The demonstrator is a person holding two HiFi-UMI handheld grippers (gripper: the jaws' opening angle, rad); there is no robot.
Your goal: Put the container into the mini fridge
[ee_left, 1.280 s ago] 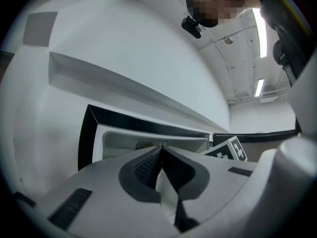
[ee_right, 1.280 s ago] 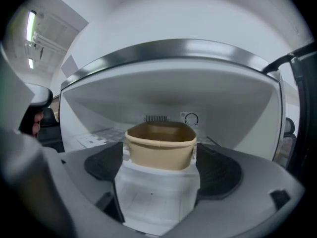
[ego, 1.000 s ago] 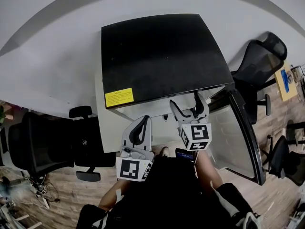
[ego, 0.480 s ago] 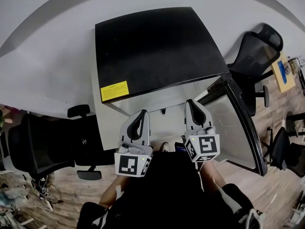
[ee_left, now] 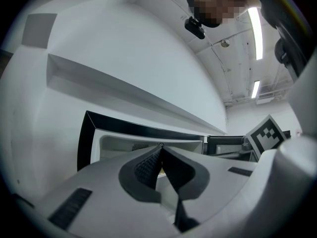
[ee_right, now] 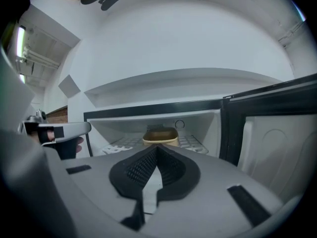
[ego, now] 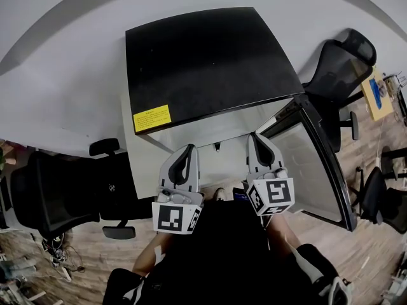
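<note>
The left gripper [ego: 189, 149] and the right gripper [ego: 256, 136] are held side by side in front of the torso. Both point away from the person, with the right one set slightly further forward. Left gripper: jaws together, ribbed pads [ee_left: 142, 166] meeting at the tips, nothing between them; the unit points level. Right gripper: jaws have just been closing and stand fully together with nothing between them (its pads [ee_right: 137, 168] meet at the tips); the unit tilts slightly downward. Each marker cube faces up toward the head camera: left cube [ego: 173, 218], right cube [ego: 272, 194]. The left forearm [ego: 151, 260] and right forearm [ego: 280, 226] run back from the grippers toward the body.
</note>
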